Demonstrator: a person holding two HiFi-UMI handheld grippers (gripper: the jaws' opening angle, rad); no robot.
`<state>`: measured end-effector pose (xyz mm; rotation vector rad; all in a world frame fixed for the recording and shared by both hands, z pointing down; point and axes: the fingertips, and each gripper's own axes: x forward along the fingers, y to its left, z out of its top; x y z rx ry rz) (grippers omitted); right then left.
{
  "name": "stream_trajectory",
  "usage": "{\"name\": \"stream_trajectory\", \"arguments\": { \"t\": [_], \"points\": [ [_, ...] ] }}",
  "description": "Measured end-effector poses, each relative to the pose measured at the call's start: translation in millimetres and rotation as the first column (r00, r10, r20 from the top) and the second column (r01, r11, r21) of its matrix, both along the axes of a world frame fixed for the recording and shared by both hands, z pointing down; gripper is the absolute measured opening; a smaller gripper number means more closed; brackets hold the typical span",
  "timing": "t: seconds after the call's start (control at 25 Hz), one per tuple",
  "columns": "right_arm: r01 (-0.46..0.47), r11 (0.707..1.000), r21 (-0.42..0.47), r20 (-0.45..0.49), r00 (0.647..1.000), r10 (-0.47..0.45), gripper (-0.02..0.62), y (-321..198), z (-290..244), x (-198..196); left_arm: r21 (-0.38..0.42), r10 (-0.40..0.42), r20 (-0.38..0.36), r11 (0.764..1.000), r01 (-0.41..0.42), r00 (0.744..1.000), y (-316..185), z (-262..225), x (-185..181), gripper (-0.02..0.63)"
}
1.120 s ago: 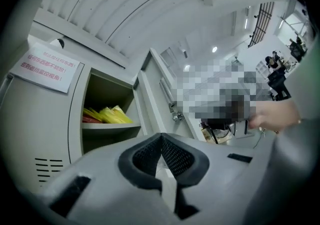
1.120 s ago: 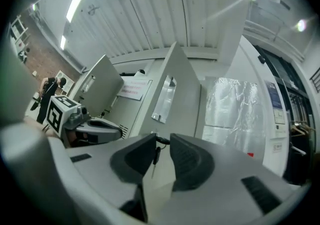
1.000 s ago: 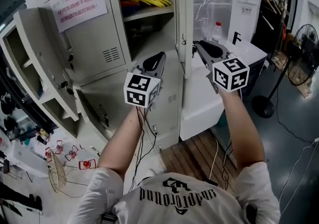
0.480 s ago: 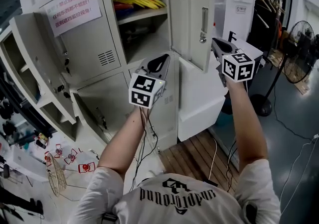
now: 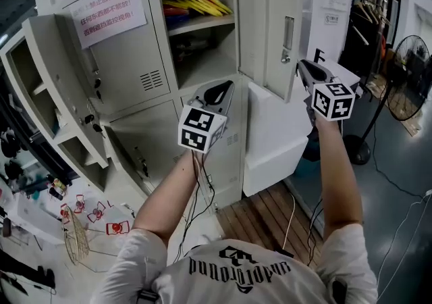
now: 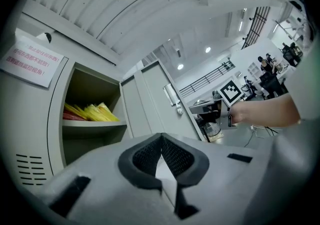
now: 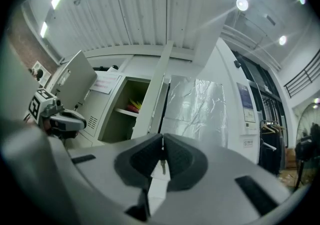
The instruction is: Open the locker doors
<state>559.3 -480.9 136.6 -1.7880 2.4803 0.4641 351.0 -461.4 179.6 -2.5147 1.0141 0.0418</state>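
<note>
We hold the right gripper at the lock edge of the upper locker door, which stands swung wide open (yellow packets lie on the shelf behind it). Its fingers are pinched together on a small key. Our left gripper hovers before the lower lockers, fingers together with nothing between them. A far-left door hangs open too.
</note>
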Motion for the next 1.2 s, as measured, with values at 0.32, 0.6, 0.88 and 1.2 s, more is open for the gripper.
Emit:
{"name": "stream_trajectory", "arguments": {
  "t": [0.32,0.6,0.88,1.2],
  "points": [
    [-0.036,0.999,0.015,-0.018,0.999,0.036,0.018,38.3,47.5,-8.8,-0.017,-0.015,-0.02,1.0,0.015,1.0,13.1,23.4,-18.5,0.008],
    [0.028,1.0,0.001,-0.012,1.0,-0.028,0.005,80.6,98.5,-47.5,-0.087,-0.005,-0.046,0.996,0.001,0.999,42.8,71.2,-42.8,0.008],
    [0.202,0.977,-0.063,0.007,0.979,-0.202,0.003,104.2,170.2,-128.5,-0.07,-0.036,0.014,0.997,0.037,0.999,84.7,132.0,-72.6,0.008],
    [0.399,0.911,-0.106,0.048,0.917,-0.396,0.005,135.0,212.6,-221.9,-0.084,-0.126,0.013,0.988,0.126,0.992,129.6,158.4,-124.9,0.008]
  ]
}}
